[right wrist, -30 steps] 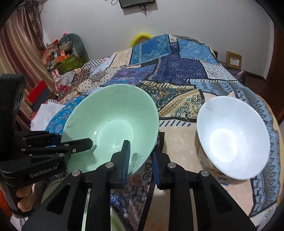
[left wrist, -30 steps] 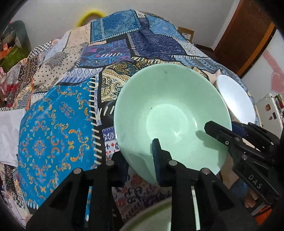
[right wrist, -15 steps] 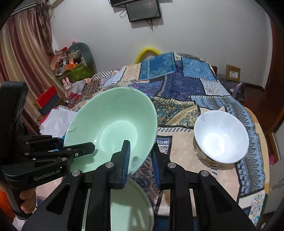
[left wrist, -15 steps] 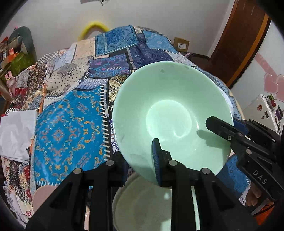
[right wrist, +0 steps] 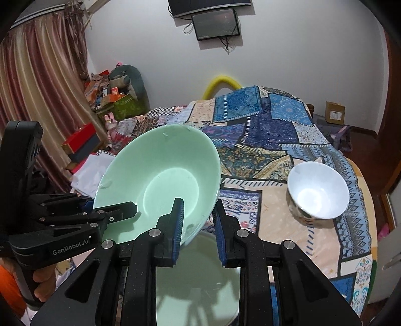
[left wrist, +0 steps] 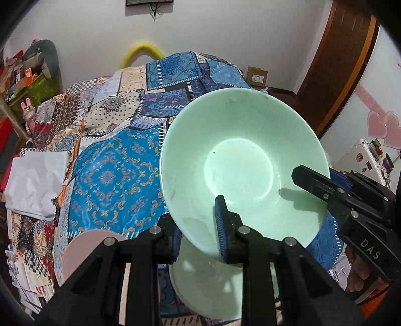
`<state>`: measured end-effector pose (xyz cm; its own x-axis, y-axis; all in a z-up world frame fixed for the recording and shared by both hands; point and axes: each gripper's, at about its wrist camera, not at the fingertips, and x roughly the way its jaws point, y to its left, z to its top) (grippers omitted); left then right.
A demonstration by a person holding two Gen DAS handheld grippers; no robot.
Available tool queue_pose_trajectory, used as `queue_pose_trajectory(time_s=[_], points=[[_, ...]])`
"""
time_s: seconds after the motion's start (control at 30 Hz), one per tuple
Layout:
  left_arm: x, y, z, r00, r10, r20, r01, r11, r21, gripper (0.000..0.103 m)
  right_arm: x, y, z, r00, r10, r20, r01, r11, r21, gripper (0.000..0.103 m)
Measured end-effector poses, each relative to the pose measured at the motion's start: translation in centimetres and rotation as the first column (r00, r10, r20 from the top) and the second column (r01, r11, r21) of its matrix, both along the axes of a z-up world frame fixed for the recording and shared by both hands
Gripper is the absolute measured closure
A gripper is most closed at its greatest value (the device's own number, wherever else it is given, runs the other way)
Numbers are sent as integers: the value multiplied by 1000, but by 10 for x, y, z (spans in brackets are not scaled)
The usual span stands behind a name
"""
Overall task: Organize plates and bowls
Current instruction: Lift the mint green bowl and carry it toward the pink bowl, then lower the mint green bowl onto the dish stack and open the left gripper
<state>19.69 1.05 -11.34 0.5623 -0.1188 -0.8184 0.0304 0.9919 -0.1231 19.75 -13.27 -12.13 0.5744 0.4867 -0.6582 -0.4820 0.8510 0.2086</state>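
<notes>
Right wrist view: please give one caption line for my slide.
Both grippers, left and right, hold a green bowl above a green plate.

Patchwork quilt [right wrist: 263,150], wall screen [right wrist: 216,23] (dark), pink curtain [right wrist: 37,82].

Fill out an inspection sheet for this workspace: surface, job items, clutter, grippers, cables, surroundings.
Surface: patchwork cloth in blue and beige covers the round table.
Job's things: green bowl held tilted in the air by both grippers; pale green plate directly beneath it; white bowl standing apart on the cloth; pink plate at the near left edge.
Clutter: white folded cloth beside the table.
Grippers: left gripper and right gripper each pinch the green bowl's rim, on opposite sides.
Cables: wires dangle below the wall screen.
Surroundings: curtain, boxes and toys in the corner, cardboard box, wooden door.
</notes>
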Motion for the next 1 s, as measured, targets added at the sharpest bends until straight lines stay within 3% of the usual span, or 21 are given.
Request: queue_pose_trajectory(time_s=[0.57,1.0], points=[[-52,45,-1,997,74,-7,-74,997,8,79,-33,43,-6,997,77,-16,-77,997,14,82],[-83,97,-21,987,155,-42,-156,988,-9,79,-49,87,-25,985,158,-68,-157,987,10,81]])
